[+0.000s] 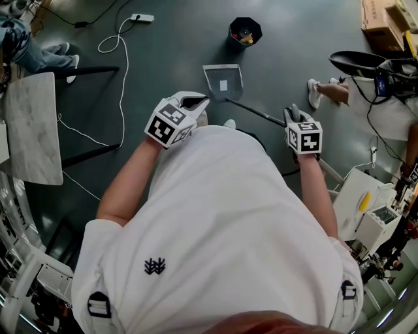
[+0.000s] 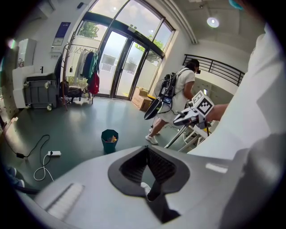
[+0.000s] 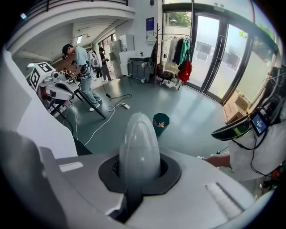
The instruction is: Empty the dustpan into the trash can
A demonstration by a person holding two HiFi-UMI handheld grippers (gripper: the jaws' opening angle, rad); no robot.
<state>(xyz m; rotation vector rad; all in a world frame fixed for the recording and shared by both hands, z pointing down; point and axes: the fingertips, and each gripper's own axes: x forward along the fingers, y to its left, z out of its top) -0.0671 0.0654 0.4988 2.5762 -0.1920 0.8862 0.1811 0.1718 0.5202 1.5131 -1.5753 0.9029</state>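
Note:
The grey dustpan (image 1: 223, 81) rests on the dark floor ahead of me, and its long handle (image 1: 258, 112) runs back to my right gripper (image 1: 292, 116). That gripper is shut on the handle; the handle's rounded grey end (image 3: 139, 143) sticks up between the jaws. The dark trash can (image 1: 245, 30) stands just beyond the dustpan with scraps inside, and shows as well in both gripper views, trash can (image 2: 109, 139) and trash can (image 3: 161, 123). My left gripper (image 1: 192, 101) hovers left of the dustpan, open, holding nothing; floor shows between its ribbed pads (image 2: 165, 167).
A white cable and power strip (image 1: 140, 17) lie on the floor at the left. A marble-topped table (image 1: 32, 127) stands at the far left. Cardboard boxes (image 1: 385, 19) sit at the top right. Another person's shoe (image 1: 313, 92) is close to the dustpan's right.

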